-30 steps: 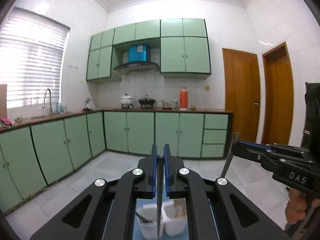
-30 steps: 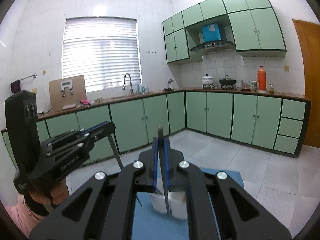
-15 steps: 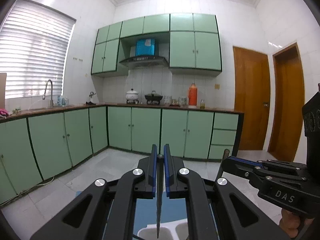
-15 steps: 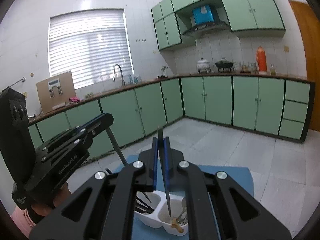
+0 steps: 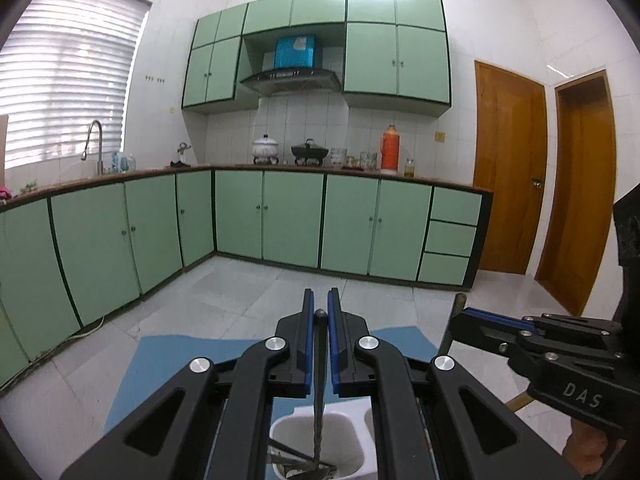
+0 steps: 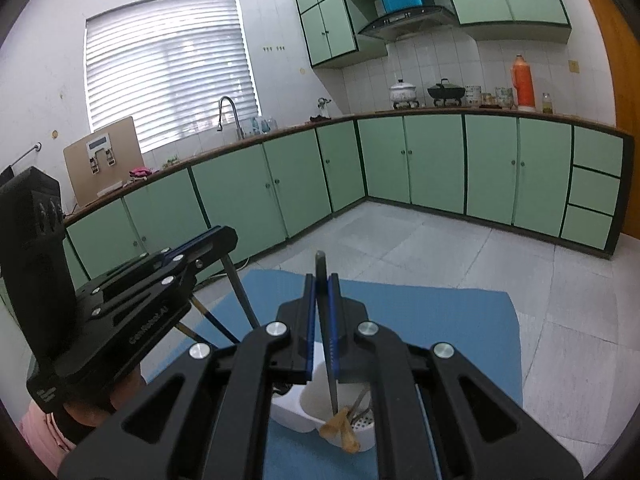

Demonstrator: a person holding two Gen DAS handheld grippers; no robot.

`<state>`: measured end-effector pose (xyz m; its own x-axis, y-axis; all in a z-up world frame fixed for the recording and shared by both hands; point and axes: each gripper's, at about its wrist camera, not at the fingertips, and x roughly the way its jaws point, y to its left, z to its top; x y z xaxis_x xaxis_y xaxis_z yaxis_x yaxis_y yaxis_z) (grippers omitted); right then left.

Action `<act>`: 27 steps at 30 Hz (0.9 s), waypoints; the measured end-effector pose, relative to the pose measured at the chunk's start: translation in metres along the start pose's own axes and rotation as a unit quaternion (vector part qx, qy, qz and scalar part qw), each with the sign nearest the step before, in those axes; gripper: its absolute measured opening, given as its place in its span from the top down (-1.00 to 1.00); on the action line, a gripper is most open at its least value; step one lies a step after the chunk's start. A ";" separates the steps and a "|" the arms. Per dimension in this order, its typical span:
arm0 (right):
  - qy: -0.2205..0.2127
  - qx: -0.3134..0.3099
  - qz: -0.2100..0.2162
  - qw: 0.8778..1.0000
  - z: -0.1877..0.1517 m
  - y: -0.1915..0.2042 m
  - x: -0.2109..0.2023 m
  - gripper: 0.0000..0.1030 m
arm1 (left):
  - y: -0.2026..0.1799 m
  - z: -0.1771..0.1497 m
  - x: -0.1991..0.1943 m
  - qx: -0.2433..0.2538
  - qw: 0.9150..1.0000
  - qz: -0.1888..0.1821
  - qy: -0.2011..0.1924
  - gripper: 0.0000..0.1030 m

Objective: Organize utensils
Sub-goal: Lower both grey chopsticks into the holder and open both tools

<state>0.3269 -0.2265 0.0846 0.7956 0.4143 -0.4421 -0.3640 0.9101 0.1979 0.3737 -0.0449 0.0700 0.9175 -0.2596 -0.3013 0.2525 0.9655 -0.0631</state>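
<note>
Mid-drop — left gripper [image 5: 319,316] clamped on dark utensil [image 5: 319,392], right gripper [image 6: 321,280] pinching another [image 6: 330,364], both over white caddy [image 6: 316,410]. Next: lower, release.

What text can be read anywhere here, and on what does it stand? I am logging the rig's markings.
"DAS": on the body of the right gripper, seen from the left wrist.
Embossed lettering on the body of the left gripper, right wrist view: too faint to read.
Blue box above the range hood: label too small to read.
</note>
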 end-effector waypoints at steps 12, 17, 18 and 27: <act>0.019 0.008 -0.004 1.000 -0.005 -0.002 0.012 0.90 | 0.001 -0.009 0.000 0.001 1.000 0.008 0.006 0.87; 0.022 0.006 -0.004 1.000 -0.003 -0.005 0.010 0.89 | 0.003 -0.006 0.000 -0.006 1.000 0.008 0.011 0.85; 0.021 0.005 -0.004 1.000 -0.003 -0.005 0.008 0.88 | 0.003 -0.007 -0.001 -0.007 1.000 0.007 0.012 0.77; 0.009 0.010 -0.015 1.000 -0.005 -0.009 -0.006 0.83 | 0.006 -0.005 -0.003 -0.011 1.000 0.003 0.012 0.24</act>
<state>0.3227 -0.2369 0.0813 0.7973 0.3873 -0.4630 -0.3305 0.9219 0.2021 0.3712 -0.0381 0.0653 0.9114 -0.2539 -0.3239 0.2401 0.9672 -0.0827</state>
